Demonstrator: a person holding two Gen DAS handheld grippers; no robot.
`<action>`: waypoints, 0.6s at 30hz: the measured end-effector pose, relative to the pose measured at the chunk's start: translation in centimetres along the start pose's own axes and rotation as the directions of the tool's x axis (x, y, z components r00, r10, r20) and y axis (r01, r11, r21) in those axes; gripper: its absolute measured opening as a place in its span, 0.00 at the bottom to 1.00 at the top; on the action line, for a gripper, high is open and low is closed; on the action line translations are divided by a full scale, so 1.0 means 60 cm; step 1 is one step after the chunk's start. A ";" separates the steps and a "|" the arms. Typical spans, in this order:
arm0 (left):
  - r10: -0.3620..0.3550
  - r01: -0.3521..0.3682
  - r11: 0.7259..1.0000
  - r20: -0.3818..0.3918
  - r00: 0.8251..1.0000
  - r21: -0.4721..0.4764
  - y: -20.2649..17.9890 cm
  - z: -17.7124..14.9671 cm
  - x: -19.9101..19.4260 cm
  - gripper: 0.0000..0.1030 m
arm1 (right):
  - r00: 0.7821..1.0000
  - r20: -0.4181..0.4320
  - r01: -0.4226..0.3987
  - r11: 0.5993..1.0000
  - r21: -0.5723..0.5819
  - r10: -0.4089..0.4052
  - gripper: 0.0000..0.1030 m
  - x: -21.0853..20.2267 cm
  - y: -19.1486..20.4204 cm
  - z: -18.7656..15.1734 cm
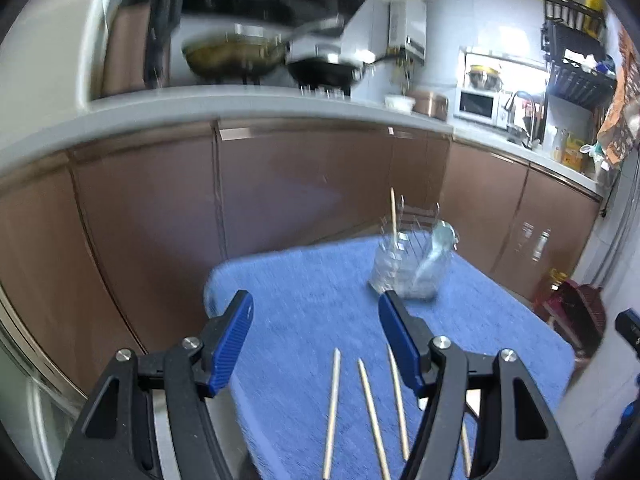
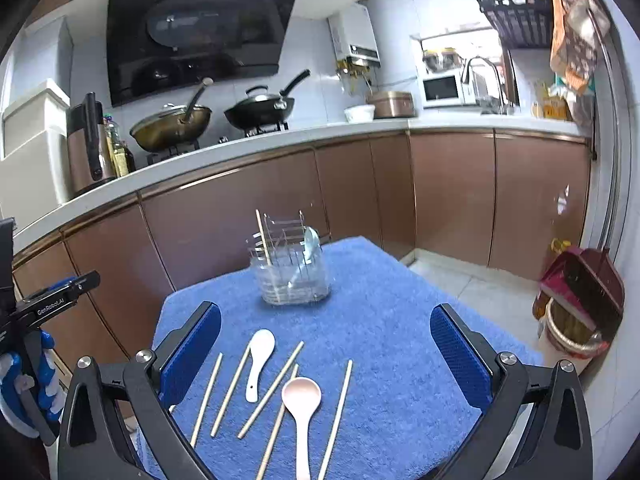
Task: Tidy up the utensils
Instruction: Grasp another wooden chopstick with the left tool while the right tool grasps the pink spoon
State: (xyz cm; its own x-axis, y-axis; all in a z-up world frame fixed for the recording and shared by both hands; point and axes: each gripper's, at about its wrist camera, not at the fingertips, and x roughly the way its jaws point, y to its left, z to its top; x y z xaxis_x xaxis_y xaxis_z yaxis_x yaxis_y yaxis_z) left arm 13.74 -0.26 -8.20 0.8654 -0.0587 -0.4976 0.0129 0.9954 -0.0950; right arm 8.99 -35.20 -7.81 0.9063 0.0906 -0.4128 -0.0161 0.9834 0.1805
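wooden chopsticks [image 2: 273, 386] lie loose on the towel [image 2: 384, 304], near side of the holder [image 2: 290, 270], pointing lengthwise toward it, directly under the right gripper [image 2: 326, 354], spread wide and empty; left gripper [image 1: 316, 340] likewise open.

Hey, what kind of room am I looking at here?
Most likely a home kitchen. Two woks sit on a stove under a black range hood, a microwave stands on the counter by a sink faucet, and brown cabinets run below.

Blue towel-covered table [image 2: 400, 320]: clear utensil holder [image 2: 294, 276] at far end; chopsticks [image 2: 340, 412], white spoon [image 2: 258, 360], pink spoon [image 2: 302, 408] near.
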 end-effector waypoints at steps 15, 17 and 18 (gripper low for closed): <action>-0.294 0.260 0.956 -0.485 0.824 -0.139 -0.045 -0.085 0.194 0.50 | 0.906 -0.365 -0.199 0.977 0.081 0.215 0.41 0.167 -0.061 -0.084; -0.302 0.258 0.953 -0.543 0.784 -0.157 -0.054 -0.097 0.224 0.47 | 0.864 -0.424 -0.263 0.961 0.083 0.273 0.37 0.198 -0.061 -0.095; -0.300 0.254 0.954 -0.562 0.771 -0.161 -0.057 -0.101 0.234 0.45 | 0.849 -0.442 -0.285 0.955 0.081 0.291 0.36 0.210 -0.060 -0.099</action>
State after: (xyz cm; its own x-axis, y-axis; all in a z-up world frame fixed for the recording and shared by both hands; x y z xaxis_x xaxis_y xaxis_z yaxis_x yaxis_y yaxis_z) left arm 22.80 -4.93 -20.09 0.3813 -0.3868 -0.8396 0.1515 0.9221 -0.3560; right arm 17.94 -36.66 -18.96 0.5779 0.4323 -0.6923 -0.2396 0.9007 0.3624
